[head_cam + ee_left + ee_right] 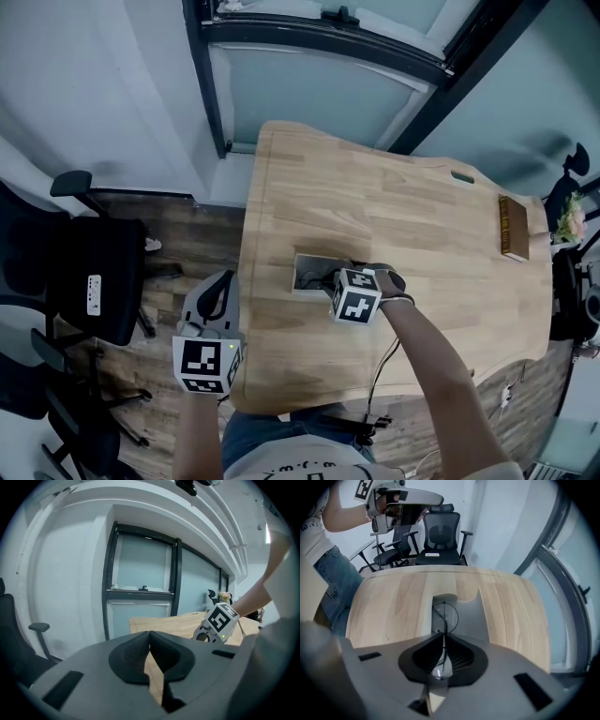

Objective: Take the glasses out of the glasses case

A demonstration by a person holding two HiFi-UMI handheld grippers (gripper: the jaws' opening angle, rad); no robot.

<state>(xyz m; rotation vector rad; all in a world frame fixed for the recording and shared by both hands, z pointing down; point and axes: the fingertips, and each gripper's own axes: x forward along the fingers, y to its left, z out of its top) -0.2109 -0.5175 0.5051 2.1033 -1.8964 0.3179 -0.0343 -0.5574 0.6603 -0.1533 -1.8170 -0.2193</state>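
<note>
An open grey glasses case [302, 262] lies on the wooden table [422, 244], near its front left part. Thin black wire-rimmed glasses [446, 615] rest in the case [471, 616], with one round lens showing ahead of the jaws and another between them. My right gripper [345, 277] points steeply down into the case, and its jaws [443, 639] are shut on the glasses' frame. My left gripper [222, 281] hangs off the table's left edge, away from the case. Its jaws [150, 634] meet at the tips with nothing between them.
A brown book [513, 228] lies at the table's far right, next to flowers [570, 223]. A black office chair [94, 272] stands on the floor to the left, and more chairs [440, 541] show beyond the table. A window frame [319, 37] runs behind the table.
</note>
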